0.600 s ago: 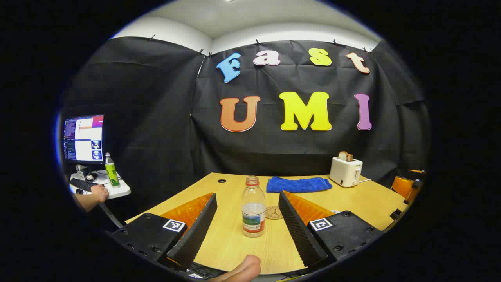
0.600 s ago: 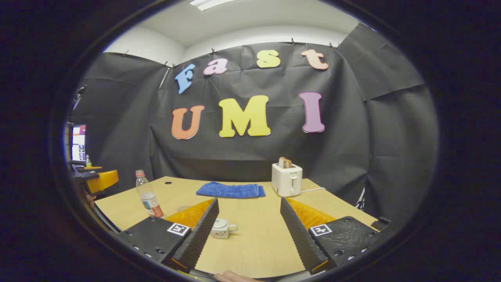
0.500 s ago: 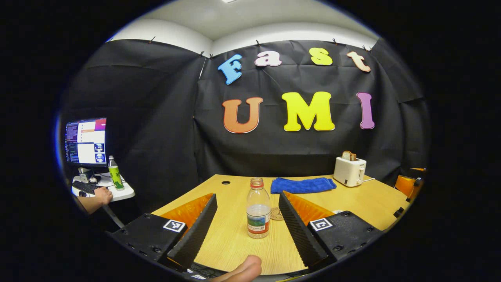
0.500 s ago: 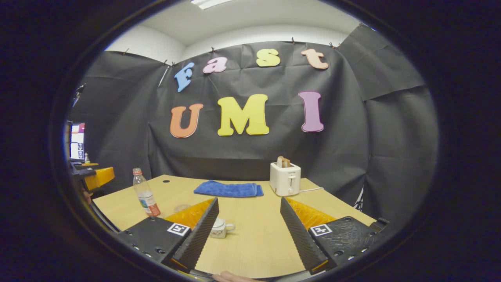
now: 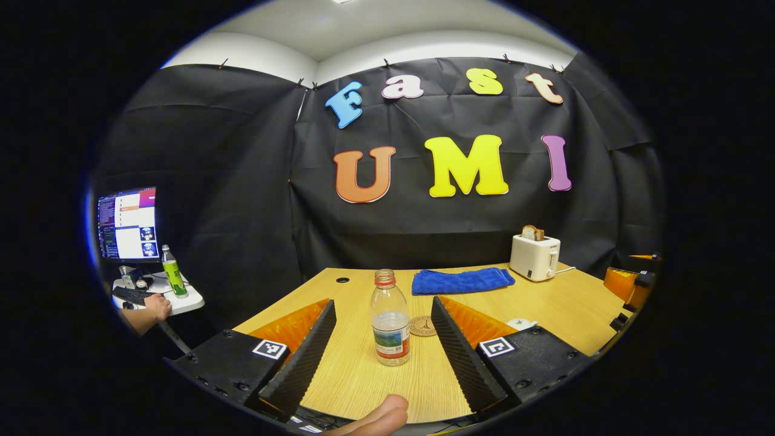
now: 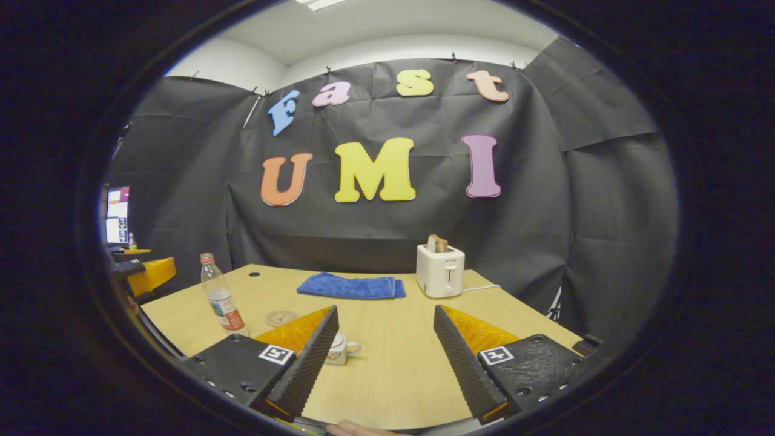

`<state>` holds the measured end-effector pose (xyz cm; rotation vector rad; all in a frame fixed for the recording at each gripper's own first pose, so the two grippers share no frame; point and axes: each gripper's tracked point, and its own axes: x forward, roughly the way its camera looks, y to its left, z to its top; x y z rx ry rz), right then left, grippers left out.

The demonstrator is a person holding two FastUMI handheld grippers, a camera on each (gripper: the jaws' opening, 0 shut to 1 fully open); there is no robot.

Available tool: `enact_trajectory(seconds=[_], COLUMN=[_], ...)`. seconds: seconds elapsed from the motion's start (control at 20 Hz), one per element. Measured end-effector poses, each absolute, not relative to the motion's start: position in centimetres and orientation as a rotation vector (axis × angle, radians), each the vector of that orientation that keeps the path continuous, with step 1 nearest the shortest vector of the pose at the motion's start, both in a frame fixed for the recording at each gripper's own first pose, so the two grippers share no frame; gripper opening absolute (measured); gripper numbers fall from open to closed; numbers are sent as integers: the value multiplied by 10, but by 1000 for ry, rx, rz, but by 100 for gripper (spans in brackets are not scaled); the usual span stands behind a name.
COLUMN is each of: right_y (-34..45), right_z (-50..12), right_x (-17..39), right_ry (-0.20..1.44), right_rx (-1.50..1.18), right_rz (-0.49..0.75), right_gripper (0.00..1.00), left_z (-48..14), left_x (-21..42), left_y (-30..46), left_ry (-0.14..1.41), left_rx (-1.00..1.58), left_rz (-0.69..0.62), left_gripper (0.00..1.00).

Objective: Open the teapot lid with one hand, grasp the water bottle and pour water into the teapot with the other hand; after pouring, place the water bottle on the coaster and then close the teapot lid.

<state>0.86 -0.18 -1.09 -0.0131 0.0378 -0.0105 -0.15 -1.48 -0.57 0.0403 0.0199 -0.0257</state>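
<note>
We have the left gripper (image 5: pixel 382 339) wide open and empty, bottle (image 5: pixel 390 320) upright at 12 o'clock between its fingers; right gripper (image 6: pixel 383 354) open, empty, teapot (image 6: pixel 340 350) at 10 o'clock.

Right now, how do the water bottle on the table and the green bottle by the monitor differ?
The water bottle is clear, partly filled, with a red neck ring and no cap visible; the green bottle looks green with a pale cap. The water bottle stands on the wooden table, ahead of the open left tool and beside the coaster; the green bottle stands on a white side desk near a person's hand. Both stand upright.
</note>
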Motion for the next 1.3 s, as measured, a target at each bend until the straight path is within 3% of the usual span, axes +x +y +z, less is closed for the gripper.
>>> enact_trajectory(seconds=[0.35,0.85,1.15,1.3], right_y=[6,60,81,81], right_z=[-24,-70,-112,-120], right_x=[22,89,127,139], right_ry=[42,-27,83,126], right_rx=[-4,-129,-106,-58], right_rz=[6,70,70,62], right_gripper=[95,97,98,86], left_z=[-17,-43,-54,-58], left_x=[6,29,37,39], left_y=[-16,-5,1,5], left_ry=[46,101,127,133], left_rx=[26,11,49,38], left_rz=[-36,-5,29,32], left_gripper=[99,99,99,99])
